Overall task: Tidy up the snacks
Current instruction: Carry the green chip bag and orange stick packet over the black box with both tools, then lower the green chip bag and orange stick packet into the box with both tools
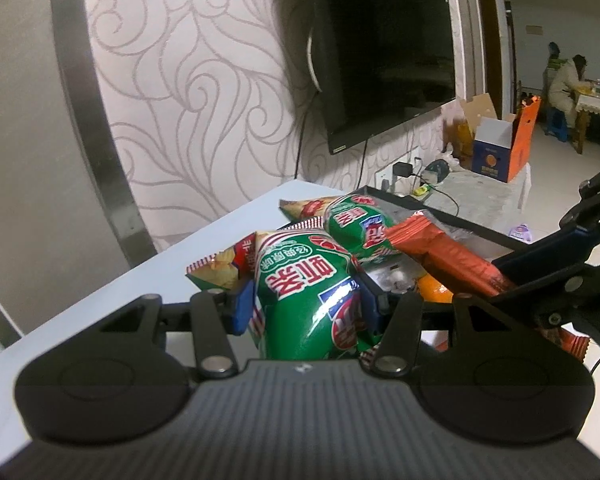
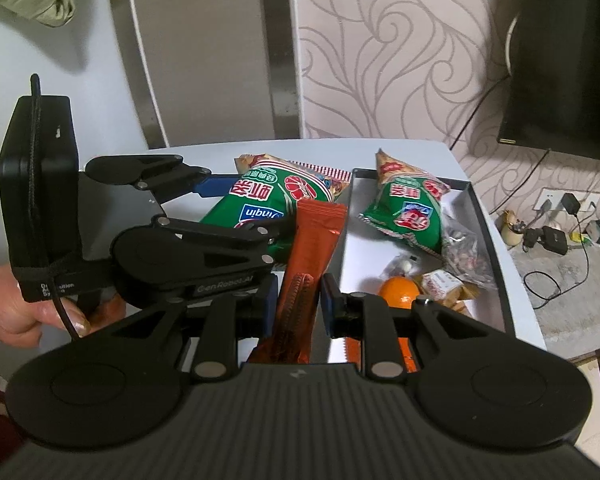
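Note:
My left gripper (image 1: 306, 306) is shut on a green snack bag (image 1: 304, 292), its blue pads pressing both sides; it also shows in the right wrist view (image 2: 256, 200) with the left gripper (image 2: 236, 208) around it. My right gripper (image 2: 298, 300) is shut on an orange-red wrapper (image 2: 310, 256), which also shows in the left wrist view (image 1: 448, 260). A black tray (image 2: 486, 240) holds a second green bag (image 2: 408, 212), an orange (image 2: 398, 292) and small packets.
A chips bag (image 1: 216, 268) lies under the held green bag on the pale table (image 1: 120, 292). A wall TV (image 1: 384, 48), a cardboard box (image 1: 500, 148), chargers and cables stand beyond the table. A person sits far right.

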